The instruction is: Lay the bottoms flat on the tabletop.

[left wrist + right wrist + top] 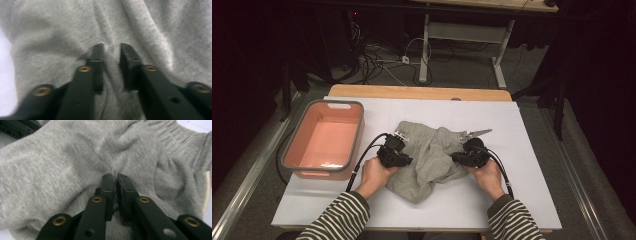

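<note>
Left of frame: salmon-pink plastic tub (pixel 323 140), rounded rectangle, grey rim, on white matte table sheet (pixel 522 165). Centre: crumpled grey knit garment (pixel 429 157), soft fleece texture, deep folds. Left gripper (pixel 404 160), black jaws clenched on a pinched fold (pixel 111 65). Right gripper (pixel 457 157) likewise clamped on a cloth ridge (pixel 115 176) near a stitched seam.

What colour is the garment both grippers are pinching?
Plain light grey, a soft knit garment; it shows best in the right gripper view.
</note>
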Demonstrator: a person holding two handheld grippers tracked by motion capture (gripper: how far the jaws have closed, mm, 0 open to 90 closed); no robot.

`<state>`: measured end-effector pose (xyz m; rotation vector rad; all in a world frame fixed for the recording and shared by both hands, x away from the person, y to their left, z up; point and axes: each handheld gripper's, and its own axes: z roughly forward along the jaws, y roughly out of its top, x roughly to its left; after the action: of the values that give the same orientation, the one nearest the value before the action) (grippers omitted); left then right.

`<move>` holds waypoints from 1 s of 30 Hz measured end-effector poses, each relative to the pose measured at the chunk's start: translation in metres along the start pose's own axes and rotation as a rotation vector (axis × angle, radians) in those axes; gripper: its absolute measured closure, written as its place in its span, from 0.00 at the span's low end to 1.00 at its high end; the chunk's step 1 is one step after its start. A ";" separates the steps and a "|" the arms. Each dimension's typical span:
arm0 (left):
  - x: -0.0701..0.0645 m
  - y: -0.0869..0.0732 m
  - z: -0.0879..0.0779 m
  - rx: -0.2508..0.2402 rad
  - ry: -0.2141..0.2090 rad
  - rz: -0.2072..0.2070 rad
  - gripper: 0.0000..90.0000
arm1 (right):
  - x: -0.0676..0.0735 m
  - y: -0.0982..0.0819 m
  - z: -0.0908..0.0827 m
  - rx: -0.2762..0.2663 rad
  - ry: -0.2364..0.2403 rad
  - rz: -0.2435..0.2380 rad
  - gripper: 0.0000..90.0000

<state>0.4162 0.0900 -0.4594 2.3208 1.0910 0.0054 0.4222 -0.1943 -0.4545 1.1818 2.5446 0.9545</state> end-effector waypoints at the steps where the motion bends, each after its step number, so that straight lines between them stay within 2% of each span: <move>1: -0.001 -0.002 0.000 0.003 -0.009 0.001 0.91 | 0.001 0.000 0.000 0.008 -0.001 -0.002 0.97; 9: -0.011 -0.019 -0.004 0.008 -0.081 -0.010 0.94 | 0.005 -0.005 -0.004 0.023 0.011 -0.032 1.00; 10: -0.014 -0.021 -0.005 0.014 -0.084 -0.006 0.94 | 0.006 -0.006 -0.004 0.034 0.022 -0.035 1.00; 12: -0.019 -0.025 -0.007 0.025 -0.088 -0.001 0.94 | 0.012 -0.010 -0.005 0.066 0.012 -0.073 1.00; 13: -0.021 -0.025 -0.009 0.024 -0.085 0.003 0.94 | 0.015 -0.011 -0.006 0.077 0.011 -0.074 1.00; 15: -0.022 -0.025 -0.012 -0.002 -0.082 0.002 0.91 | 0.017 -0.012 -0.009 0.069 0.005 -0.091 0.98; 16: -0.022 -0.023 -0.015 -0.022 -0.089 -0.007 0.86 | 0.017 -0.012 -0.011 0.064 0.003 -0.093 0.95; 17: -0.021 -0.022 -0.017 -0.034 -0.081 -0.007 0.80 | 0.015 -0.011 -0.014 0.040 0.006 -0.080 0.91; 20: -0.018 -0.014 -0.029 -0.090 -0.016 0.010 0.66 | 0.006 -0.008 -0.023 -0.010 -0.005 -0.044 0.79; 23: -0.007 -0.003 -0.041 -0.145 0.023 -0.011 0.58 | -0.006 -0.003 -0.032 -0.066 -0.047 -0.008 0.70; 27: 0.006 0.007 -0.046 -0.154 0.070 -0.036 0.55 | -0.019 0.001 -0.034 -0.093 -0.097 0.047 0.64; 30: 0.015 0.015 -0.044 -0.135 0.095 -0.056 0.54 | -0.028 0.003 -0.028 -0.074 -0.116 0.073 0.64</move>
<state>0.4265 0.1149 -0.4187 2.1879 1.1650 0.1644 0.4317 -0.2266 -0.4335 1.2780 2.3703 0.9577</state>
